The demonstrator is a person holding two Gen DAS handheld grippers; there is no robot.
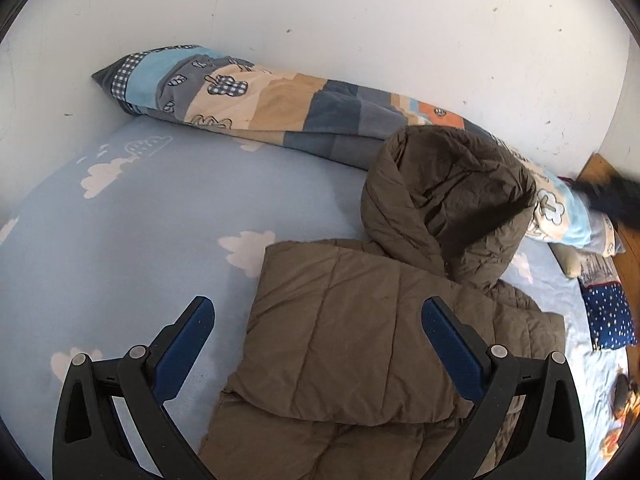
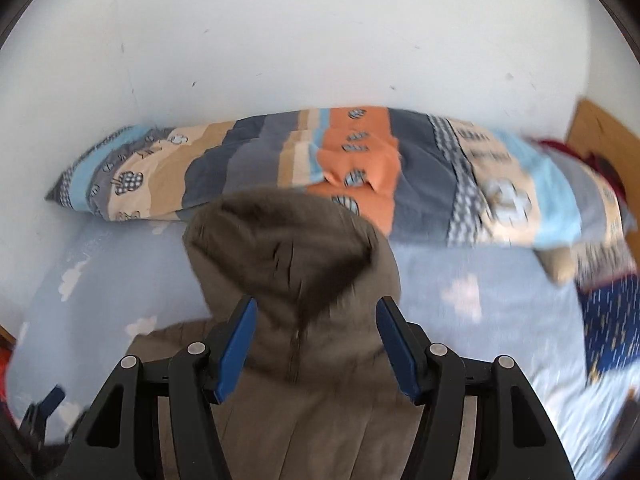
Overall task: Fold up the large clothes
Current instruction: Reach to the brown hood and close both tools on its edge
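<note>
Pale blue bedding printed with white clouds, the bed sheet [image 1: 132, 216], covers the whole surface, and everything else sits on it. Nearest the cameras, the left gripper [image 1: 318, 344] hangs just above the near part of the brown padded jacket [image 1: 352, 344], its 2 blue-padded fingers spread wide with nothing pinched between them. The jacket lies on the sheet with a quilted panel folded over its body. The right gripper [image 2: 316, 344] hovers over the same jacket near the collar, its fingers also apart and not pressing on the cloth; that view is smeared with motion blur. Beyond the folded panel, the jacket's hood [image 1: 448, 200] stands up, open and rumpled. Behind the hood, a rolled patchwork quilt [image 1: 256, 100] in blue, tan and orange lies along the white wall [image 1: 320, 12]. To the right of the jacket, at the sheet's edge, sits a navy pillow [image 1: 610, 316] with small dots.
</note>
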